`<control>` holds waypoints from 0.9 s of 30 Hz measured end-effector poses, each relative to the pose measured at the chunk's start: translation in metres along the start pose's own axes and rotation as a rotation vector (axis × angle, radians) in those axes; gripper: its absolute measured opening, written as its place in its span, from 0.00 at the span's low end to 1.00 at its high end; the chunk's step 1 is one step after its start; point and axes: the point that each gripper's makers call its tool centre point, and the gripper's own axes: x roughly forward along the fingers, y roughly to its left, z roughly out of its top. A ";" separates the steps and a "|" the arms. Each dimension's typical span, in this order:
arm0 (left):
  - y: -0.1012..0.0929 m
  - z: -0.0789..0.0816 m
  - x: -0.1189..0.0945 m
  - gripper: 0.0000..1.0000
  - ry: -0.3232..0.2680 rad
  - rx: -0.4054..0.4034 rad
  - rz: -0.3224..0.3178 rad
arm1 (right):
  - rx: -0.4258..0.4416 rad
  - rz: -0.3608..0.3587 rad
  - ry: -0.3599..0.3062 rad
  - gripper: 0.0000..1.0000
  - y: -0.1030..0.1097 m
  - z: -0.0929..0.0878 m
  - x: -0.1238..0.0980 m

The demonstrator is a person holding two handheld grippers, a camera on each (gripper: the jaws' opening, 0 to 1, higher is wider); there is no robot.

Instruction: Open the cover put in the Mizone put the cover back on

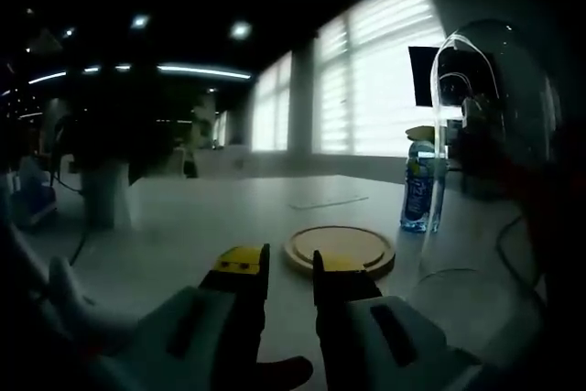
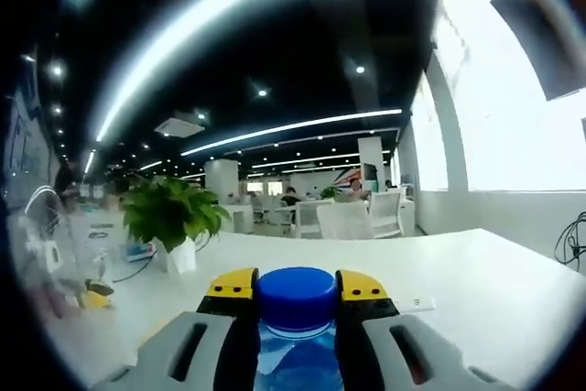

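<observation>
- 1 Mizone bottle (image 2: 298, 336) with a blue cap (image 2: 296, 293) sits at 6 o'clock in the right gripper view, between the 2 jaws of the right gripper (image 2: 297, 292); the yellow-tipped jaws press against both sides of its neck, just under the cap, so this gripper is grasping the bottle.
- In the left gripper view the same kind of bottle (image 1: 421, 191) stands upright on the white table (image 1: 211, 217) at about 3 o'clock, with a blue label and clear liquid. I cannot tell if the other gripper is on it there, because the area is dark.
- A clear dome cover (image 1: 490, 144) is just at the right of that bottle, held up and tilted; its rim overlaps the bottle in the picture. What holds it is too dark to tell.
- A round wooden board (image 1: 340, 248) lies flat on the table near the centre, toward 5 o'clock, just beyond the jaw tips.
- The left gripper (image 1: 290, 272) rises from 6 o'clock; its 2 jaws stand apart with a narrow gap and nothing between them, so it is released.
- A white pot (image 1: 107, 194) stands at 9 o'clock on the table in the left gripper view.
- In the right gripper view a green plant (image 2: 171, 212) in a white pot stands at 9 o'clock, and white chairs (image 2: 352, 220) are far behind, near the centre.
</observation>
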 end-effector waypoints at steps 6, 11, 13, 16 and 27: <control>0.001 0.000 0.000 0.16 -0.001 -0.002 0.000 | -0.001 0.024 0.002 0.26 0.011 -0.001 0.006; -0.003 0.002 0.000 0.16 -0.010 -0.006 -0.013 | 0.001 0.033 0.005 0.26 0.014 -0.001 0.009; -0.006 0.005 0.000 0.16 -0.022 -0.009 -0.029 | 0.002 0.041 0.005 0.26 0.017 -0.001 0.011; -0.011 0.009 -0.001 0.16 -0.043 -0.022 -0.064 | 0.003 0.056 0.003 0.26 0.021 -0.001 0.014; -0.013 0.023 0.006 0.16 -0.022 0.039 -0.176 | -0.003 0.088 0.016 0.26 0.030 -0.002 0.019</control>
